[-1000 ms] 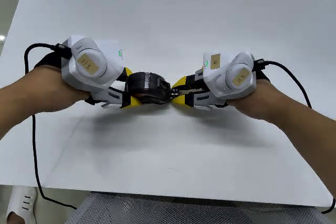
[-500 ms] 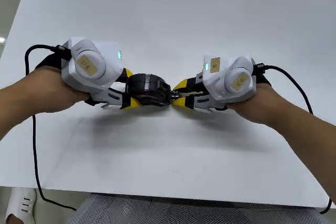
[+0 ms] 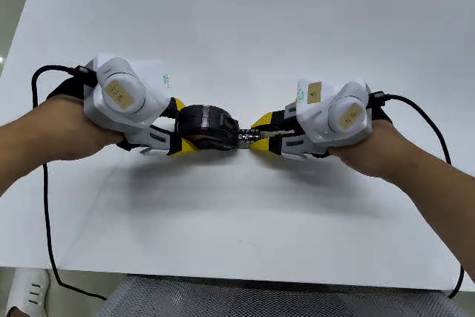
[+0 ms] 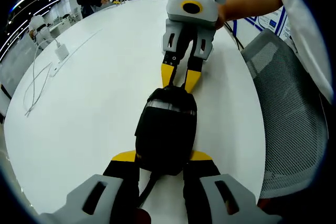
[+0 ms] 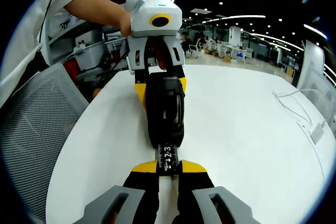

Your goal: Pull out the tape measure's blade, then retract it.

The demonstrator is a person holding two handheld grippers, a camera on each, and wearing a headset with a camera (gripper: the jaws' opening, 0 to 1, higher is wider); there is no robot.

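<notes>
Tape measure (image 3: 209, 125) separates left hand-held gripper (image 3: 182, 125) from right hand-held gripper (image 3: 259, 133).

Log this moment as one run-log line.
left gripper: shut on tape measure | right gripper: shut on blade tip | blade: short stretch out of case | surface: white table

tools: two, the left tool (image 3: 183, 125) and the right tool (image 3: 254, 135), tips facing each other
tape: one (image 3: 208, 128), between the left tool's jaws
blade: one (image 5: 168, 160), a short stretch between the right tool's jaws
hands: two, the left hand (image 3: 63, 128) and the right hand (image 3: 371, 150), one behind each tool
black leads: two, one (image 3: 44, 206) behind the left tool, one (image 3: 438, 139) behind the right tool
bench: one (image 3: 237, 35), under both tools
chair: one (image 4: 283, 103), mesh
</notes>
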